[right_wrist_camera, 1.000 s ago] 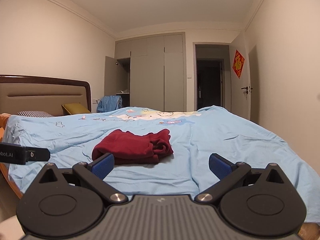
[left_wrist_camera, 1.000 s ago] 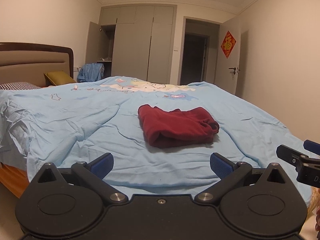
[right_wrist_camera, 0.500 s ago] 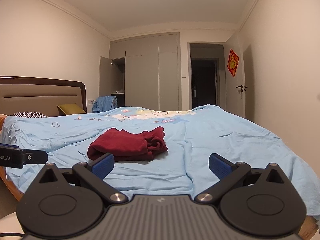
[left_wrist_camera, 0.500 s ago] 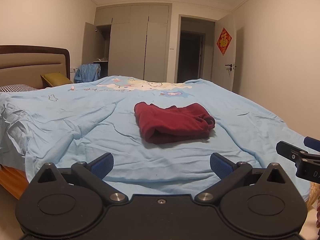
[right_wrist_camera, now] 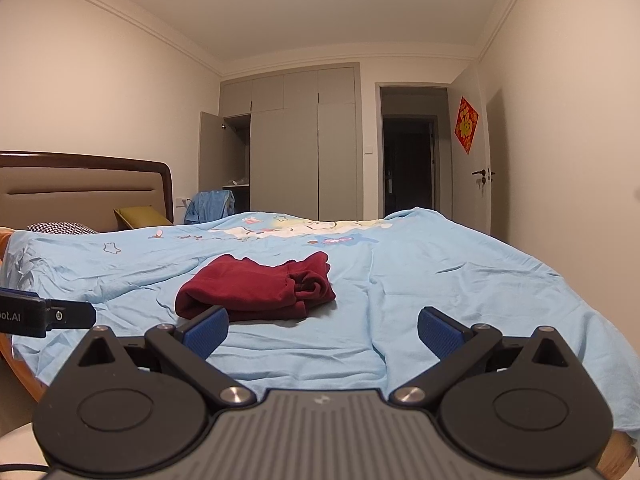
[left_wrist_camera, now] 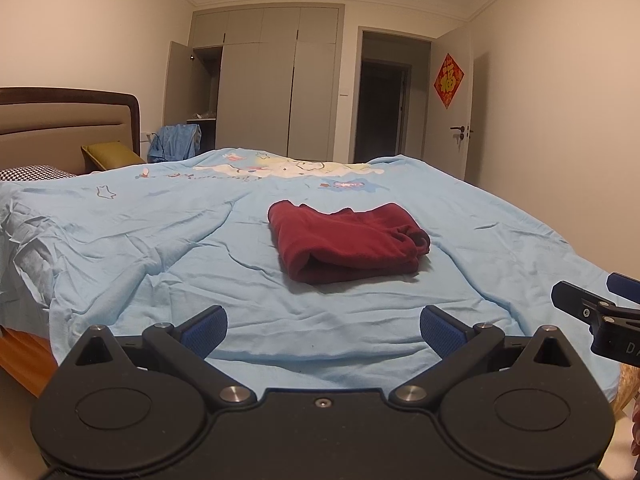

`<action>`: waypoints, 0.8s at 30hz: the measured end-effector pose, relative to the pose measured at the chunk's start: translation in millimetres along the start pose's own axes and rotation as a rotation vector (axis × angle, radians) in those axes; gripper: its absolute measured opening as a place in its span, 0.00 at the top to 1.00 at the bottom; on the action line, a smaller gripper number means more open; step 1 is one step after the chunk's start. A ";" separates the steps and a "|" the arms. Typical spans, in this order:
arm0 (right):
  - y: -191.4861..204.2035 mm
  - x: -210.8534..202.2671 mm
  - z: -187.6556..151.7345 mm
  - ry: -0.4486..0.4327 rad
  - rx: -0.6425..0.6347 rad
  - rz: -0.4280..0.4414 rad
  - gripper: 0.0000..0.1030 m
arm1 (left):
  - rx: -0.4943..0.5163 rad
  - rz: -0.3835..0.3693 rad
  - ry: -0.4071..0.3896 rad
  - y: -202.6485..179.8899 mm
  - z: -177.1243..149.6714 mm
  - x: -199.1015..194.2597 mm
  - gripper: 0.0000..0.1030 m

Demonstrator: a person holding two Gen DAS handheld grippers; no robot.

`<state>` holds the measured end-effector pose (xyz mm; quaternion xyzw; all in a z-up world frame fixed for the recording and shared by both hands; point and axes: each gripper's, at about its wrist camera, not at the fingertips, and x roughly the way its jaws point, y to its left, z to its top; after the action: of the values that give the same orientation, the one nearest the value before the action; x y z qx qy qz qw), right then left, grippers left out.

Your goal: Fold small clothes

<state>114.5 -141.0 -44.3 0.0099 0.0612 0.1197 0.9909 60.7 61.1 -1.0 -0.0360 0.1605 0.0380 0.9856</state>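
Bedroom, warm dim light. Both grippers hang at the near edge of the bed, left gripper [left_wrist_camera: 323,330] and right gripper [right_wrist_camera: 322,329] each with blue pads spread wide, holding nothing. Dark red garment [left_wrist_camera: 346,246] lies folded in a thick bundle mid-bed on the wrinkled light-blue duvet [left_wrist_camera: 160,248], well apart from both claws. Cartoon print on the duvet's far side. Padded headboard [right_wrist_camera: 80,188] at left, olive pillow [left_wrist_camera: 114,153] against it. Grey wardrobe [right_wrist_camera: 300,144] on the back wall with one door ajar, dark open doorway [right_wrist_camera: 408,164] beside it, red decoration [left_wrist_camera: 449,80] on the room door
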 end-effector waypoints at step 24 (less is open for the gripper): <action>0.0 2.0 -2.0 0.007 0.004 0.002 0.00 | 0.001 -0.001 0.004 0.5 -0.2 0.6 0.01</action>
<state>116.2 -140.6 -46.5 0.0113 0.0647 0.1206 0.9905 61.1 61.6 -1.5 -0.0355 0.1625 0.0371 0.9854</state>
